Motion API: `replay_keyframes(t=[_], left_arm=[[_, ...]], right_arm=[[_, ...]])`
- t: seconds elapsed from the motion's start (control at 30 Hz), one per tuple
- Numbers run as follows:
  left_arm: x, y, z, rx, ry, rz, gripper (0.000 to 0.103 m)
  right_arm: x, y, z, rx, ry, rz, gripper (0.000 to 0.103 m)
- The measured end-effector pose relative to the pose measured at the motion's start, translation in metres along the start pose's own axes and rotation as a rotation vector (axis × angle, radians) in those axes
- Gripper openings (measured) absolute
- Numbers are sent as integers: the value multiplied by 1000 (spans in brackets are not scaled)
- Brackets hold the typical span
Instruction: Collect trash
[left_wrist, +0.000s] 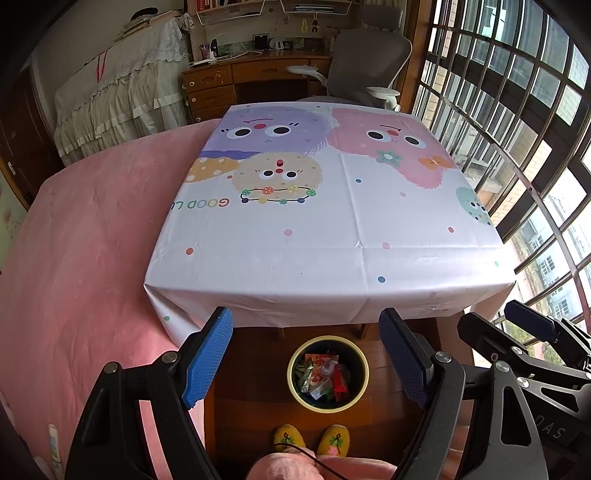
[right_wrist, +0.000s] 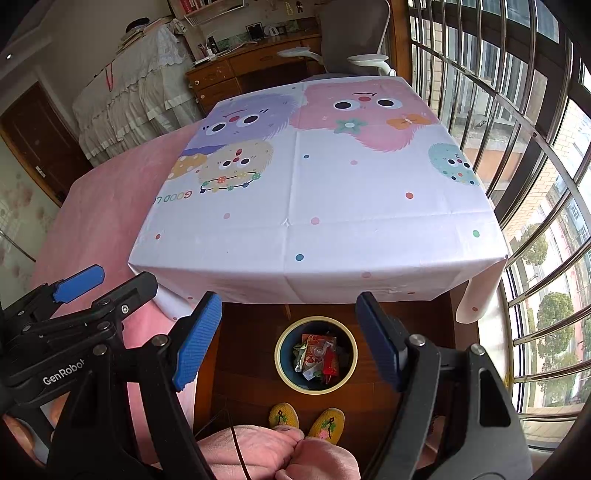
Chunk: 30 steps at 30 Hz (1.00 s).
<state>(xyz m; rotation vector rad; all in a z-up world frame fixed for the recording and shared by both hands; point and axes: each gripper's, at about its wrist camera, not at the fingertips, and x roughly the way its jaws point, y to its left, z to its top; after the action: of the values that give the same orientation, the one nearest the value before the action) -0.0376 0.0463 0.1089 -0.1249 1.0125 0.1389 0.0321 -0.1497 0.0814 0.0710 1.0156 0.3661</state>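
Blue-padded left gripper (left_wrist: 306, 354) and right gripper (right_wrist: 290, 339) gape above bin (left_wrist: 295, 384).

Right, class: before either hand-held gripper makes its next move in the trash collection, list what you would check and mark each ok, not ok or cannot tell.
1. Left hand-held gripper open and empty: ok.
2. Right hand-held gripper open and empty: ok.
3. Trash bin upright on the floor by the table's near edge: ok.
4. Wrappers inside the bin: ok.
5. Cartoon tablecloth free of trash: ok.
6. Trash elsewhere in the room: cannot tell.
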Motion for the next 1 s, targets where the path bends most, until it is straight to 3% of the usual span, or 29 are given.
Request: replay_keyframes(t=[1.0], left_arm=[[13,-1,8,22,9,7,82]], right_arm=[[7,-3,-1,10,9,-3,73]])
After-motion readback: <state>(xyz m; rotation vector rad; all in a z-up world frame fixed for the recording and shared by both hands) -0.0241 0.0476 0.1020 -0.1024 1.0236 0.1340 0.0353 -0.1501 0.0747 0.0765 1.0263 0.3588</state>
